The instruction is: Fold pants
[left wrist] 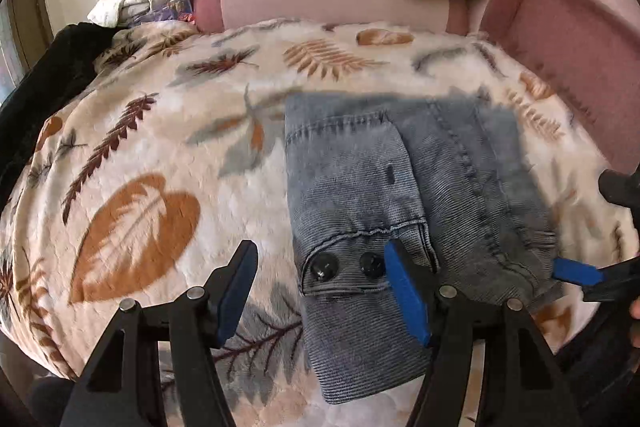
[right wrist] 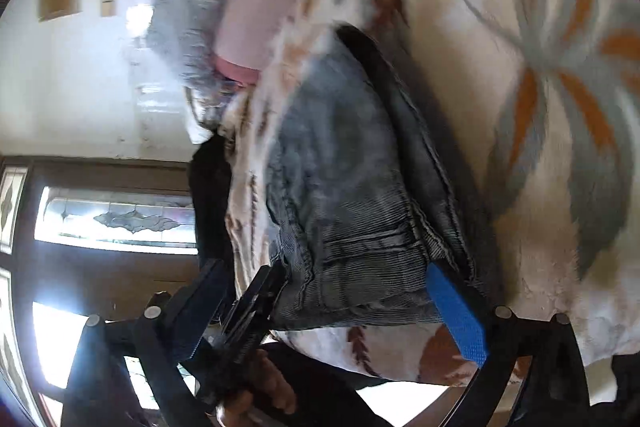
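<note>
1. Pants (left wrist: 380,211), grey-blue denim, lie folded into a compact bundle on the leaf-print blanket (left wrist: 160,147) of the bed, right of centre in the left wrist view, with the buttoned waistband toward the bottom of the frame.

2. Snagging is the first risk. The left hand-held gripper (left wrist: 320,287) is spread wide, holding nothing, and its right blue finger (left wrist: 404,291) rests against the waistband just beside the two black buttons (left wrist: 348,263). Closing now could, I think, catch only the top layer and peel the fold open.

3. The right hand-held gripper (right wrist: 340,291) is also spread apart, straddling the bundle's edge in the lower middle of its own view. One blue finger (right wrist: 456,315) touches the cloth; nothing is clamped. A sideways drag would likely skew the stacked layers.

4. The fluffy blanket is soft and uneven, so pressing down may wrinkle it and tilt the bundle.

5. The right view is blurred, so how many layers sit between those fingers cannot be told; a partial grip could leave the lower layers behind.

6. The two tools are near each other at the bundle's lower right corner, and could collide.
</note>
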A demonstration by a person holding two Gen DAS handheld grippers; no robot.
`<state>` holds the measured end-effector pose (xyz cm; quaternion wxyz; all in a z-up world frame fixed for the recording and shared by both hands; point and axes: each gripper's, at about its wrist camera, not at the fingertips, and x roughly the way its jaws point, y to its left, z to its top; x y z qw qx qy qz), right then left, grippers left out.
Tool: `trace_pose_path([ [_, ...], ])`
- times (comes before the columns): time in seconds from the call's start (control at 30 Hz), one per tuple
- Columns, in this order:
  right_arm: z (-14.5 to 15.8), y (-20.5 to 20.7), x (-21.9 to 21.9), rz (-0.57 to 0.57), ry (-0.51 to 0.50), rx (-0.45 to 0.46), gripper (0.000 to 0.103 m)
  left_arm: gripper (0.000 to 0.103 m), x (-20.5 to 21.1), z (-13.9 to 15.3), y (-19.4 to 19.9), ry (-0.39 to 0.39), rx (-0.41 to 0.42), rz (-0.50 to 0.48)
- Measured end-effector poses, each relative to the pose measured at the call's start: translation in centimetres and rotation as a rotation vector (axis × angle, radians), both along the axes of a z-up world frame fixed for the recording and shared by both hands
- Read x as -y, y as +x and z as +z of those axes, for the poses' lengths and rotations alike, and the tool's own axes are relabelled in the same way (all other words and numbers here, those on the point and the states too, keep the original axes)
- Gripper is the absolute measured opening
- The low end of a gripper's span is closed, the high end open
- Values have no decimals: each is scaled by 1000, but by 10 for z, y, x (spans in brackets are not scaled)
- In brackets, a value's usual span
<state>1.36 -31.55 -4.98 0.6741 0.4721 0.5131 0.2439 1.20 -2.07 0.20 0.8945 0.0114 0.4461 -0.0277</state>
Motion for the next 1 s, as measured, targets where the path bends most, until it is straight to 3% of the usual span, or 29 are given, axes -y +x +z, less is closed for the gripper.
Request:
trace_pose_path([
  [0.2, 5, 6, -1, 3, -46, -18, 100, 68, -4, 0, -2, -43, 11, 20],
  [0.4, 25, 17, -27, 63, -269, 17, 97, 69, -6, -3, -1, -69, 8, 27],
  [0.43, 25, 19, -31, 75, -306, 22, 85, 69, -7, -3, -1, -71, 7, 27],
  [0.47, 26, 20, -34, 85, -374, 21, 60, 69, -7, -3, -1, -73, 6, 29],
  [0.53, 30, 19, -37, 97, -476, 22, 30, 70, -9, -3, -1, -77, 4, 36],
  [0.57, 30, 19, -36, 109, -497, 24, 22, 73, -10, -3, -1, -81, 2, 38],
  [0.73, 49, 9, -44, 169, -613, 113, 10, 77, -13, -4, 0, -95, -9, 57],
  [0.87, 73, -1, -51, 182, -697, 201, 10, 77, -11, 4, -2, -71, -4, 47],
  [1.0, 68, -5, -45, 183, -697, 195, 10, 77, -16, 25, -9, -87, 62, 67],
])
